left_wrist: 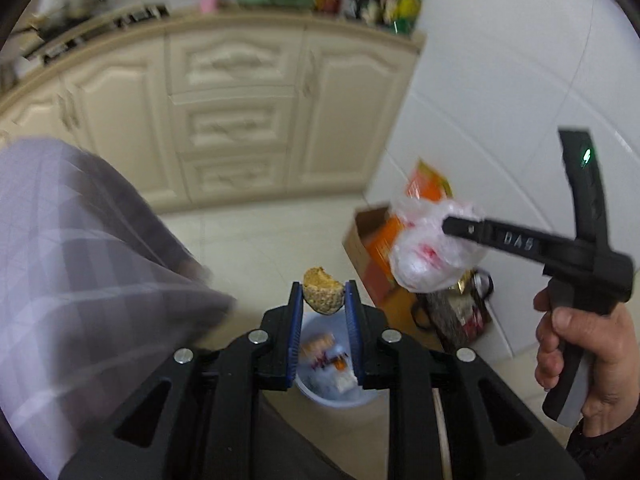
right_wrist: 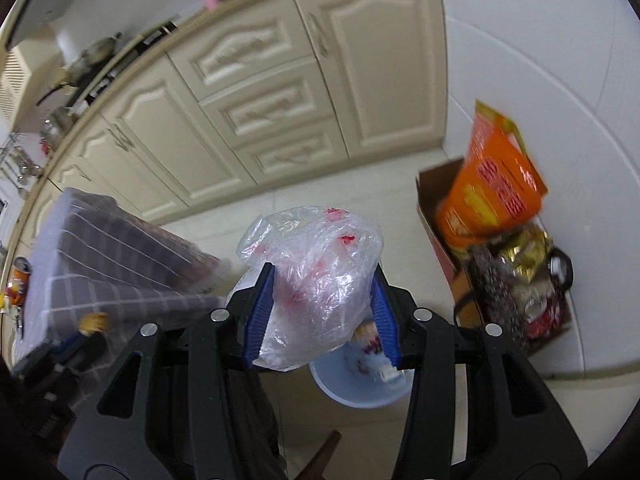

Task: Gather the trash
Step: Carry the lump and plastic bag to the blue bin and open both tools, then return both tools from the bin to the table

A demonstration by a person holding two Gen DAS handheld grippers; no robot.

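Both pieces of trash are in hand and poised over the pale blue bin (left_wrist: 340, 396), so the step in hand looks like the carry ending and the drop about to come. The left gripper (left_wrist: 323, 300) has its blue pads nearly together, pinching a half-eaten biscuit (left_wrist: 323, 291) that hangs just above the bin's near rim. The right gripper (right_wrist: 322, 304) stands about half open, its pads pressed into the sides of a crumpled clear plastic bag (right_wrist: 312, 284), which hangs above the bin and a little to its left in the right wrist view. The bin already holds a few scraps. The next move, as I judge it, calls for centring each piece over the bin's mouth and parting the jaws; the light bag may cling or drift past the rim. Both grippers tilt steeply down toward the bin, and the right hand (left_wrist: 576, 364) wraps its handle, off to the bin's right.
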